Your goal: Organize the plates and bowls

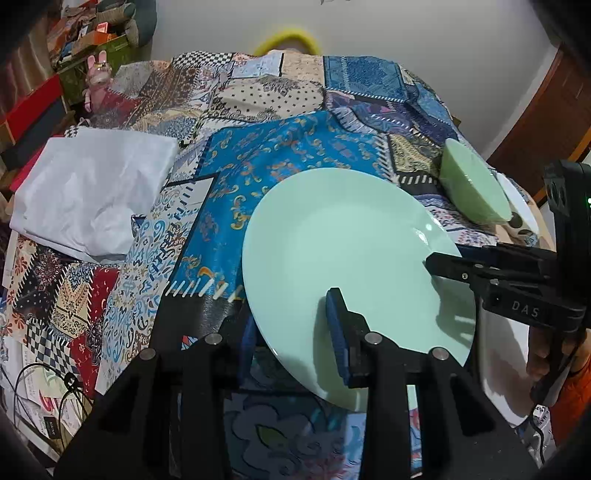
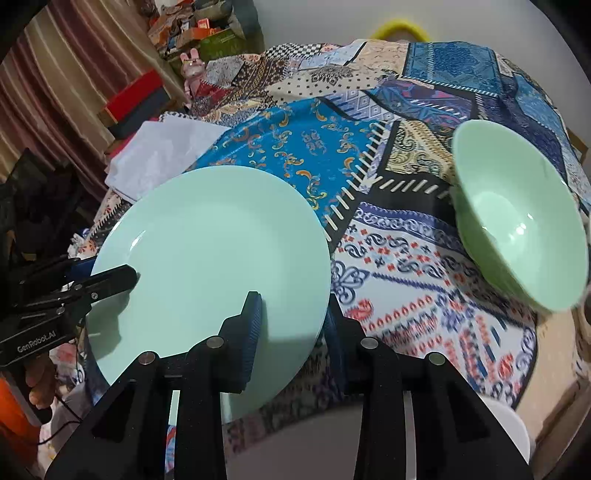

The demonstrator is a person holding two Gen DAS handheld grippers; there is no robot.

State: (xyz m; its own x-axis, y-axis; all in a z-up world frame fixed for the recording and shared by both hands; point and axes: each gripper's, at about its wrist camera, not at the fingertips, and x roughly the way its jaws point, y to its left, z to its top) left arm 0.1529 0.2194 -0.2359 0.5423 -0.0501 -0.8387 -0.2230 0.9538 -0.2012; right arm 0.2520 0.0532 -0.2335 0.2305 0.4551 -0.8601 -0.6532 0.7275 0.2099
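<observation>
A pale mint plate (image 1: 343, 254) (image 2: 210, 254) is held tilted above the patchwork cloth. My left gripper (image 1: 291, 332) straddles its near rim, one finger above and one below, and looks shut on it. My right gripper (image 2: 291, 328) clamps the opposite rim the same way; it also shows at the right of the left wrist view (image 1: 432, 264). The left gripper also shows at the left of the right wrist view (image 2: 129, 275). A green bowl (image 2: 517, 218) (image 1: 476, 184) sits tilted on the cloth to the right.
A crumpled white cloth (image 1: 92, 192) (image 2: 159, 158) lies at the left of the table. A white plate (image 2: 506, 428) (image 1: 517, 199) lies at the right edge. Boxes and clutter (image 1: 74, 40) stand beyond the far left corner. A yellow ring (image 2: 399, 29) shows behind the table.
</observation>
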